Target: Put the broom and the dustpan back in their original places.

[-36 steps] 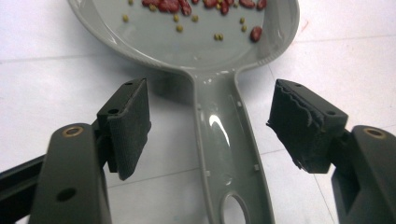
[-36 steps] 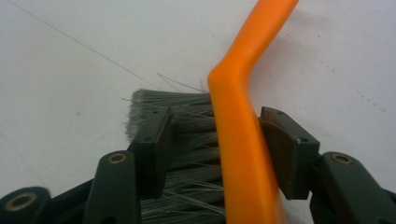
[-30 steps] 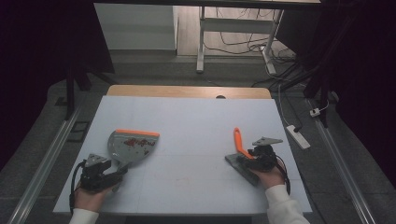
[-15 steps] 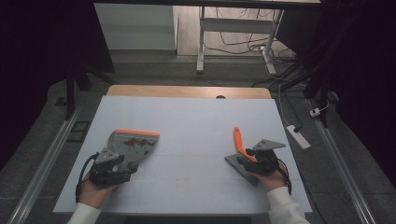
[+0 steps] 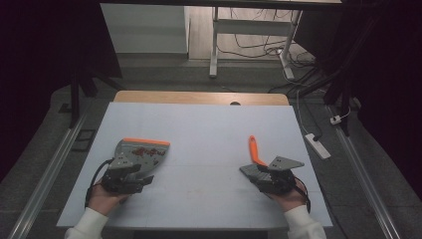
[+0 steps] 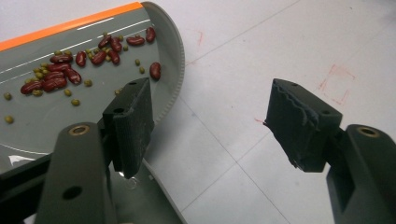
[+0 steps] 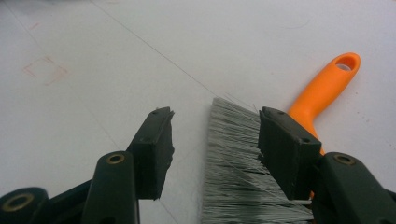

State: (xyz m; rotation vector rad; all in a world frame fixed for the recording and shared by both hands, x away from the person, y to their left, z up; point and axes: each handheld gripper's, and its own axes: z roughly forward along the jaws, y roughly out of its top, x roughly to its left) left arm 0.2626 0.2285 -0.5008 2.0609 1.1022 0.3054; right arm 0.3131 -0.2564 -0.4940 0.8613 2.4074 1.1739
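Note:
A grey dustpan (image 5: 130, 148) with an orange front lip lies on the left of the white table, and red beans (image 6: 55, 82) and small green beans (image 6: 74, 102) are scattered inside the dustpan (image 6: 42, 126). My left gripper (image 5: 127, 174) sits at the pan's near end. In the left gripper view my left gripper (image 6: 210, 100) is open, one jaw over the pan's rim and nothing between the pads. On the right lies a brush (image 5: 255, 150) with an orange handle (image 7: 327, 88) and grey bristles (image 7: 233, 172). My right gripper (image 7: 215, 116) hangs open just above the bristles.
The white tabletop (image 5: 209, 134) has bare room in the middle and toward the far wooden edge (image 5: 199, 97). Faint red marks (image 6: 336, 81) are drawn on the surface. Beyond the table stand desk legs (image 5: 214, 45) and loose cables (image 5: 318, 139) on the floor.
My left gripper has slid right and forward to the near end of the dustpan. The right gripper has shifted only slightly over the brush. Dustpan and brush lie where they were.

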